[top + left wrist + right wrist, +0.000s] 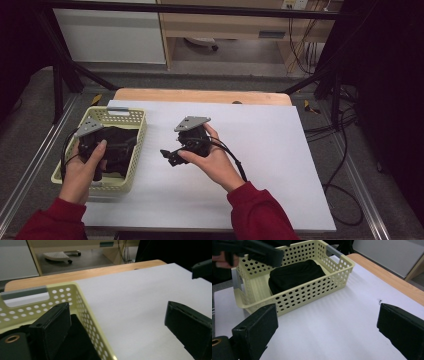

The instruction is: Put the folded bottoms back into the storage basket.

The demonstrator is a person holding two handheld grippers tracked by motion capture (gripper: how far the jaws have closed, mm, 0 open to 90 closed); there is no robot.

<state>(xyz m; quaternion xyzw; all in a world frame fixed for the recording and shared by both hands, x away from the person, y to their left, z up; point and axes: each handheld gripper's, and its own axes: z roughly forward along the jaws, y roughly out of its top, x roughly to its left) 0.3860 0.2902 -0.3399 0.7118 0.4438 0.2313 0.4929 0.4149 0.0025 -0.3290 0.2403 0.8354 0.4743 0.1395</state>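
A pale yellow perforated basket (136, 150) stands at the left of the white sheet, with a folded black cloth (122, 147) inside it. My left gripper (117, 315) hangs over the basket's right wall (83, 305), open and holding nothing; one jaw is above the cloth (77, 340), the other over the sheet. My right gripper (171, 156) is held above the sheet just right of the basket, with its jaws aimed at it. In the right gripper view it (327, 320) stands open and empty, facing the basket (312, 292) and the cloth (294, 275).
The white sheet (260, 150) covers most of the wooden table (200, 95). Black frame bars (320, 75) rise behind the table. Cables (345, 165) lie on the floor at the right. A cabinet (110, 35) stands at the back.
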